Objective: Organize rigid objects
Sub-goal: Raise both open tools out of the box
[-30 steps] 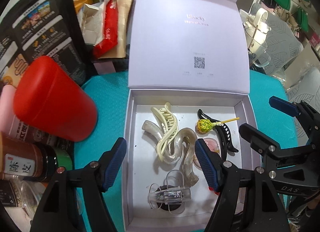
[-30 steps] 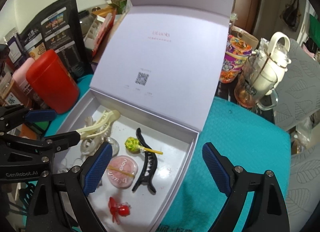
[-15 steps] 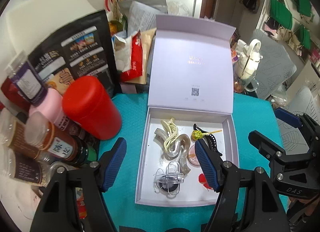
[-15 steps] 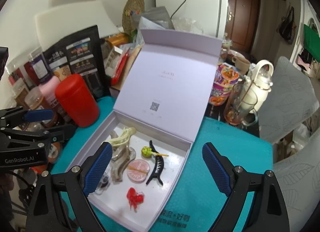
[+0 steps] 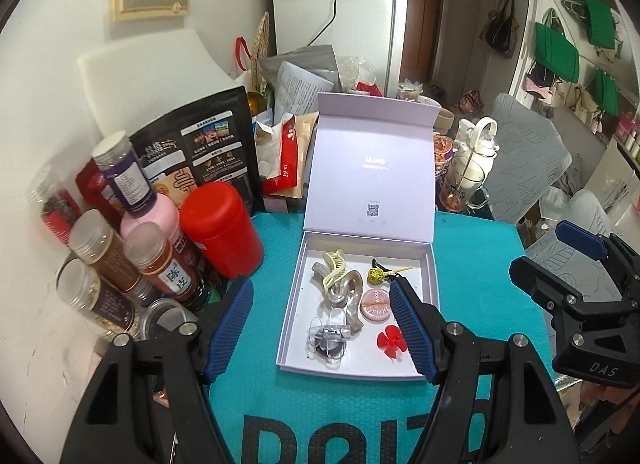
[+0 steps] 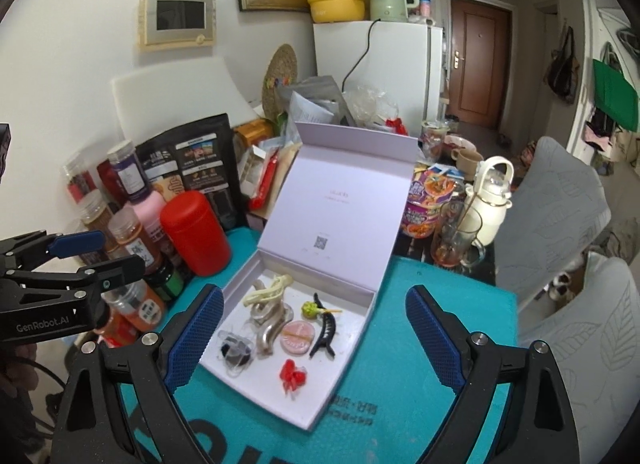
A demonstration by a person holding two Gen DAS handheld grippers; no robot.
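Open box point(image 5: 427, 292): cream claw clip point(image 5: 334, 270) at 11 o'clock, red bow point(image 5: 390, 342) at 5. Left gripper point(image 5: 322, 326), right gripper point(image 6: 314, 338): both released, empty.

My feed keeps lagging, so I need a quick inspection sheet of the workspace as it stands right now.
Surface: teal mat on the table.
Job's things: open white box holds cream claw clip, black clip, lollipop, pink compact, red bow clip, clear clip.
Clutter: red canister, spice jars, black pouch to the left of the box.
Grippers: left gripper and right gripper both have jaws open, holding nothing.
Cables: black cord down the fridge.
Surroundings: fridge, grey chair.
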